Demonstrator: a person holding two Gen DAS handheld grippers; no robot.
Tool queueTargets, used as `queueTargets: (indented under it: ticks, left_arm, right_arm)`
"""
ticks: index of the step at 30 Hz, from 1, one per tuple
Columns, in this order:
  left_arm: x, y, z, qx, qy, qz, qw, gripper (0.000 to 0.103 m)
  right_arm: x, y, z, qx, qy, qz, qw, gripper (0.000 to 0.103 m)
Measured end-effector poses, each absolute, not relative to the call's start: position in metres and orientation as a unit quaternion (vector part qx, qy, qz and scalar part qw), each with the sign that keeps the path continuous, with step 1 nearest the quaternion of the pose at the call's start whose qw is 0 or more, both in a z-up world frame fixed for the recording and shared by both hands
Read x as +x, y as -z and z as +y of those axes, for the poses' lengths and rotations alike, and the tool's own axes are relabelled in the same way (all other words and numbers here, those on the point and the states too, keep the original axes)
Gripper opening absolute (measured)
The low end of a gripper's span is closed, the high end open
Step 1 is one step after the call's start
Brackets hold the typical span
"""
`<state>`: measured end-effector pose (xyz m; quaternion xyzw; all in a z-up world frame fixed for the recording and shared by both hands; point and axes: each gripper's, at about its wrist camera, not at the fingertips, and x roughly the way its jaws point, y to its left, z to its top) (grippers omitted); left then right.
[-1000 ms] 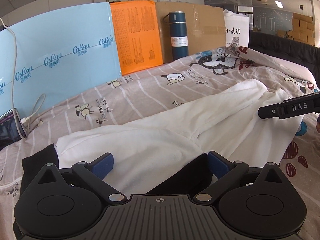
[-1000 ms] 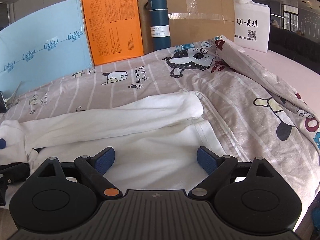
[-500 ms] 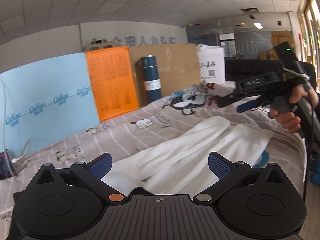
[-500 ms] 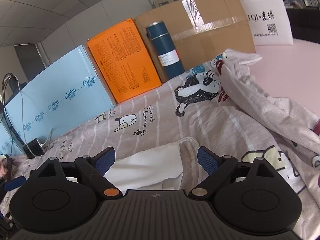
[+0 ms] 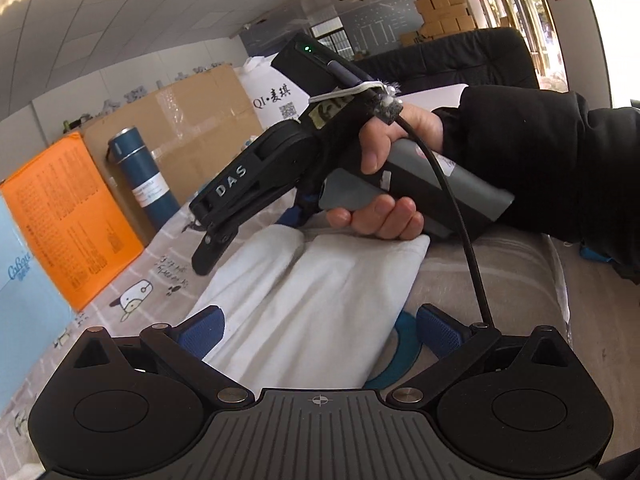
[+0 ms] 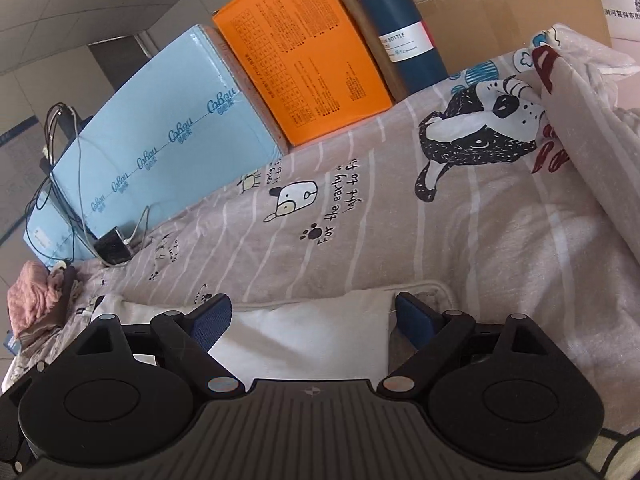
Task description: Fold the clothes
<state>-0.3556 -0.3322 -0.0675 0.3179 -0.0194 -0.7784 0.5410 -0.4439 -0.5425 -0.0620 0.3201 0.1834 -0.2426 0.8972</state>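
Note:
A white garment (image 5: 316,292) lies folded in a long strip on the cartoon-dog bedsheet (image 6: 400,216). My left gripper (image 5: 320,332) hangs open just above its near part, blue pads (image 5: 204,332) wide apart and gripping nothing. In the left wrist view a hand (image 5: 380,216) in a black sleeve holds my right gripper (image 5: 208,248) side-on over the strip's far end. In the right wrist view the right gripper (image 6: 314,320) has that white end (image 6: 304,344) between its jaws. They are closing but still wide, and the pads do not press the cloth.
Along the back stand a light blue box (image 6: 160,144), an orange box (image 6: 304,60), a dark blue flask (image 6: 400,32), a cardboard box (image 6: 512,4) and a white bag (image 5: 276,100). A black charger with cables (image 6: 114,246) and a pink cloth (image 6: 32,300) lie at left.
Both grippers swept sideways and turned. The left gripper rolled and travelled along the garment toward its far end, so the right gripper and hand now loom close. The right gripper's jaws narrowed slightly.

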Motion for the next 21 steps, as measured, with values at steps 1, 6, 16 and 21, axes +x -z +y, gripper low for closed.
queueTargets:
  ticks: [1, 6, 16, 21]
  left_arm:
    - [-0.356, 0.066, -0.338, 0.312, 0.778, -0.014, 0.545, 0.101]
    - [-0.352, 0.062, -0.351, 0.285, 0.788, 0.016, 0.545, 0.066]
    - [-0.324, 0.045, -0.339, 0.212, 0.806, 0.043, 0.551, 0.000]
    - [-0.298, 0.023, -0.302, 0.138, 0.797, 0.020, 0.587, 0.000]
  right_arm:
    - [-0.443, 0.062, -0.539, 0.314, 0.229, 0.183, 0.903, 0.082]
    - [-0.440, 0.061, -0.533, 0.300, 0.223, 0.188, 0.908, 0.070]
    - [-0.433, 0.045, -0.518, 0.263, 0.296, 0.195, 0.897, 0.016]
    - [-0.412, -0.003, -0.488, 0.223, 0.335, 0.163, 0.901, 0.014]
